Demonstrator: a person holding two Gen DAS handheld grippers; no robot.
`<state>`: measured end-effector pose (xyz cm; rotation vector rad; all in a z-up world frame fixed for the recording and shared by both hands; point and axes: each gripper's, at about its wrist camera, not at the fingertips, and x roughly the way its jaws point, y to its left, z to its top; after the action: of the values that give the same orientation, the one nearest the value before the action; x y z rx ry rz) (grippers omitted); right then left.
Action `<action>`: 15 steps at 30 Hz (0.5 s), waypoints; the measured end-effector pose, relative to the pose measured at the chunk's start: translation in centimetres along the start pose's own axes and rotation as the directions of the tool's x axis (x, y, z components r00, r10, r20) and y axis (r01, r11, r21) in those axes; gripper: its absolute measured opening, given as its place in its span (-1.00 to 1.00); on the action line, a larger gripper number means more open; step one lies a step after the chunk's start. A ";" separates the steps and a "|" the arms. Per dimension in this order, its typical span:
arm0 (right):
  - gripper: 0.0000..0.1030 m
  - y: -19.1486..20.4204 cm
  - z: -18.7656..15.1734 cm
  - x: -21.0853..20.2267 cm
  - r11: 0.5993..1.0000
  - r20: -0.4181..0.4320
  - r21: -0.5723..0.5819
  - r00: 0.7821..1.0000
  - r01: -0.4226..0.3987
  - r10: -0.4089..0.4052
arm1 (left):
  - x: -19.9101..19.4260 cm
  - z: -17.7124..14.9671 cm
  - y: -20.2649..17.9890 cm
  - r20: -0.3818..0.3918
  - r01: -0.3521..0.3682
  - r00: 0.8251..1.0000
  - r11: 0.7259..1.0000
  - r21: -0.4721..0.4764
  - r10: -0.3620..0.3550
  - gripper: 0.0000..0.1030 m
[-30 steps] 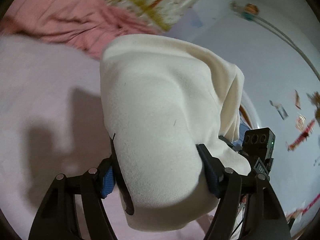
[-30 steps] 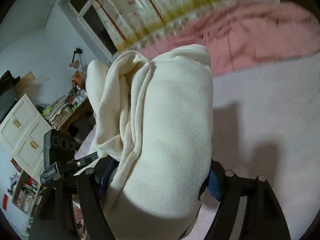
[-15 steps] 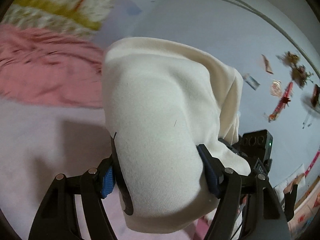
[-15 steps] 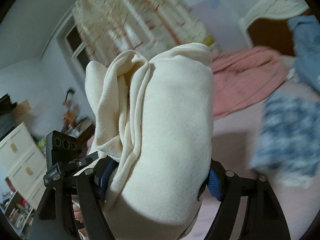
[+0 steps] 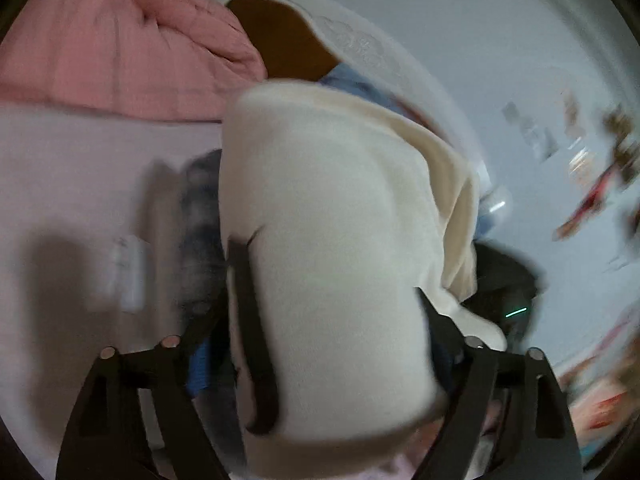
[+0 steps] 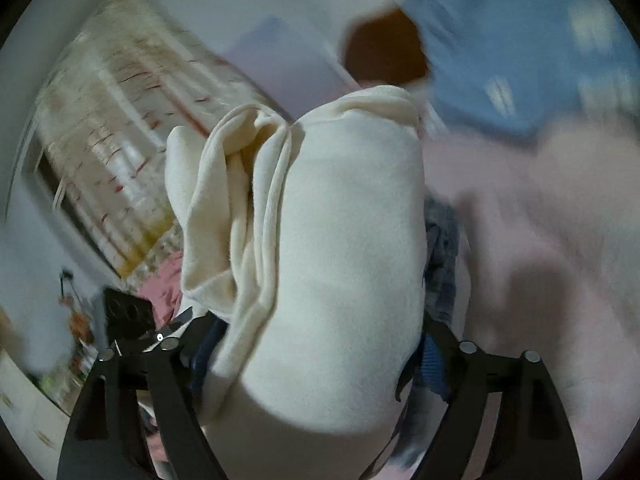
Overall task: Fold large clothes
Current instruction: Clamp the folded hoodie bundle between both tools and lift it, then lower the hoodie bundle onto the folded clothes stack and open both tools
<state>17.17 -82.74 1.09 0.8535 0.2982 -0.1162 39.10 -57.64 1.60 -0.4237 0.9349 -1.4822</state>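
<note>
A folded cream garment (image 5: 328, 208) fills the middle of both wrist views, carried as a thick bundle above the bed. My left gripper (image 5: 332, 280) has it between its fingers; the jaws are opening and the cloth still touches both pads. My right gripper (image 6: 320, 320) holds the other side of the same cream garment (image 6: 344, 220), folded edges showing on its left. Its jaws are opening too, with the cloth between them. Each view shows the other gripper's dark body beside the bundle. Both pictures are motion-blurred.
Below lies a pale pink bed sheet (image 5: 60, 180), with a crumpled pink blanket (image 5: 120, 40) at the back. A brown headboard (image 5: 280, 36) stands behind. Dark patterned cloth (image 5: 200, 216) lies under the bundle, blue clothing (image 6: 500, 60) further back. A patterned curtain (image 6: 112, 140) hangs left.
Both hands have swung sideways with the cream bundle, from the blanket and curtain to the headboard and the dark patterned cloth. Both pairs of fingers stand slightly wider apart.
</note>
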 end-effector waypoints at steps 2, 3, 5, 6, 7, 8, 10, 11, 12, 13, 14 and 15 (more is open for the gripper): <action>0.86 -0.9 -0.2 0.2 0.996 -0.001 0.035 0.996 -0.088 0.088 | -0.8 -0.2 -1.5 0.024 -0.034 0.999 0.995 0.093 0.032 0.75; 0.87 0.0 0.0 0.1 0.999 0.003 -0.002 0.999 -0.051 0.051 | -0.9 -0.2 -2.4 0.034 -0.077 0.997 0.988 0.135 0.073 0.78; 0.87 2.6 0.5 -0.2 0.989 0.028 -0.140 0.998 0.053 -0.050 | -1.9 0.1 -3.0 0.063 -0.154 0.987 0.976 0.157 0.146 0.90; 0.87 3.6 0.6 0.0 0.984 0.033 -0.163 0.997 0.073 -0.068 | -2.2 0.0 -3.5 0.082 -0.183 0.982 0.971 0.157 0.172 0.95; 0.89 4.0 0.6 -0.1 0.983 0.036 -0.163 0.996 0.084 -0.080 | -2.8 -0.1 -3.9 0.113 -0.217 0.973 0.962 0.164 0.200 0.98; 0.95 4.5 0.6 -0.1 0.982 0.043 -0.159 0.994 0.106 -0.100 | -3.5 -0.3 -4.5 0.162 -0.266 0.958 0.947 0.181 0.238 1.00; 1.00 5.8 0.4 -0.7 0.970 0.086 -0.179 0.985 0.164 -0.150 | -3.9 -0.9 -5.8 0.244 -0.350 0.923 0.914 0.207 0.298 1.00; 1.00 6.5 0.2 -1.3 0.958 0.109 -0.204 0.977 0.200 -0.181 | -4.4 -1.1 -6.4 0.273 -0.387 0.905 0.898 0.208 0.326 1.00; 1.00 7.4 0.0 -1.7 0.940 0.135 -0.232 0.966 0.249 -0.222 | -4.9 -1.3 -7.0 0.299 -0.419 0.888 0.883 0.211 0.349 1.00; 1.00 8.3 0.0 -2.2 0.927 0.153 -0.249 0.956 0.281 -0.249 | -5.4 -1.5 -7.6 0.320 -0.438 0.877 0.871 0.221 0.359 1.00; 1.00 9.4 -0.3 -3.0 0.900 0.192 -0.275 0.936 0.339 -0.294 | -6.3 -1.6 -8.4 0.352 -0.458 0.862 0.858 0.233 0.364 1.00; 1.00 10.4 -0.6 -3.9 0.878 0.229 -0.289 0.918 0.381 -0.324 | -7.3 -1.9 -9.0 0.383 -0.472 0.849 0.849 0.239 0.364 1.00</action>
<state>15.60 -75.54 9.39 0.4442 0.2970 -0.4701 33.01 -51.04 9.23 -0.1877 0.4635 -1.0846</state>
